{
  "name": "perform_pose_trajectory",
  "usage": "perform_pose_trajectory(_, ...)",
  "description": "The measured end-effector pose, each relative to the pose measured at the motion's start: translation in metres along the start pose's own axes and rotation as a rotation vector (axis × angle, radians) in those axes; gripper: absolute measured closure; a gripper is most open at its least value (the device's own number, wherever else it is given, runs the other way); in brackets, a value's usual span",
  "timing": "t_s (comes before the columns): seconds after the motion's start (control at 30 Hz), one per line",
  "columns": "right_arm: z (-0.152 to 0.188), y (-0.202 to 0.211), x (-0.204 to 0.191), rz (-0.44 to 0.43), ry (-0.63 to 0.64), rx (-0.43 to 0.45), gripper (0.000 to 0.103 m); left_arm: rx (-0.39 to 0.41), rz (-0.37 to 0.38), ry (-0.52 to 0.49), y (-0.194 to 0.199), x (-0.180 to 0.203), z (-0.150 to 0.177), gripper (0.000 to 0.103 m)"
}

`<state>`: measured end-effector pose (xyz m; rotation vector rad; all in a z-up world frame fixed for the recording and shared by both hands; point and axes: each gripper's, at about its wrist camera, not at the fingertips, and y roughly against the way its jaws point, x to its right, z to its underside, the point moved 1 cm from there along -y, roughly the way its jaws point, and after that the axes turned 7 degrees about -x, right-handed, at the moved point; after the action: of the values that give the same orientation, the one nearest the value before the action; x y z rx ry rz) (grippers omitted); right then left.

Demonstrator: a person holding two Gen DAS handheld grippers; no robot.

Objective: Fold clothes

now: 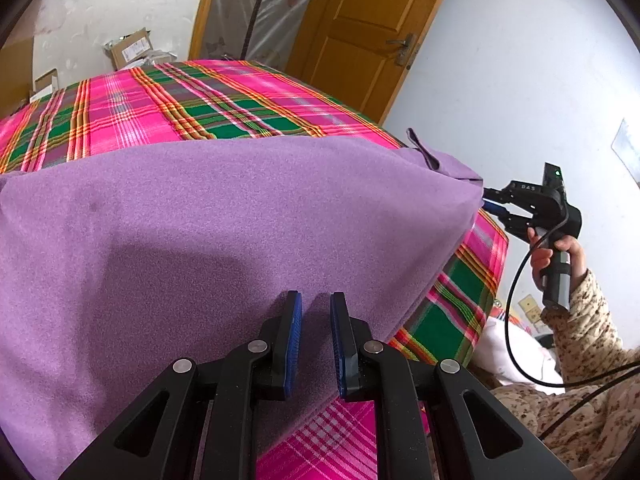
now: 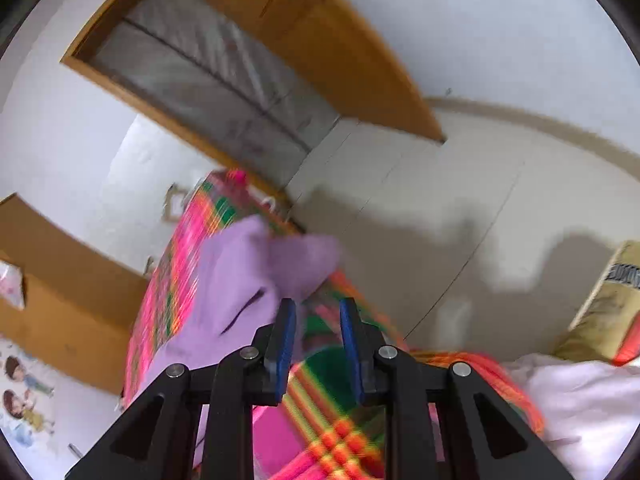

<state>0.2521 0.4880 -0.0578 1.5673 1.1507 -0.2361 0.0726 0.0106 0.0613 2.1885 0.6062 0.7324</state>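
Here the left hand-held gripper [image 1: 316, 312] hovers slightly parted over the purple cloth [image 1: 224, 216], gripping nothing; the right hand-held gripper [image 2: 318, 312] (empty, half open) could drag the bed's corner fold loose.

The left wrist view looks down close over the purple cloth [image 1: 224, 232] on the plaid bed [image 1: 192, 104], facing the door [image 1: 360, 32] at 12 o'clock. The right wrist view, blurred and rolled, looks along the bed's edge toward the floor [image 2: 460, 184]. Both share cloth [image 2: 240, 280] and bed [image 2: 320, 408].
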Motion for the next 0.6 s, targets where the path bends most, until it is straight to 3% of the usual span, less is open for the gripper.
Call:
perform_pose_trajectory(0.2, 0.000, -0.011, -0.026, 0.026, 0.107, -0.016, 0.077, 0.000, -0.011, -0.005, 0.000, 0.002, 0.000, 0.088)
perform_pose_trajectory(0.27, 0.005, -0.009, -0.034, 0.051, 0.150, 0.009, 0.095, 0.000, -0.015, -0.007, 0.000, 0.003, 0.000, 0.088)
perform_pose_trajectory(0.37, 0.014, -0.007, -0.056, 0.107, 0.248, 0.062, 0.096, -0.002, -0.020, -0.006, 0.000, 0.003, -0.001, 0.088)
perform_pose_trajectory(0.6, 0.038, -0.004, -0.106, 0.041, 0.437, 0.108, 0.096, -0.002, -0.028, -0.009, 0.000, 0.004, 0.000, 0.088)
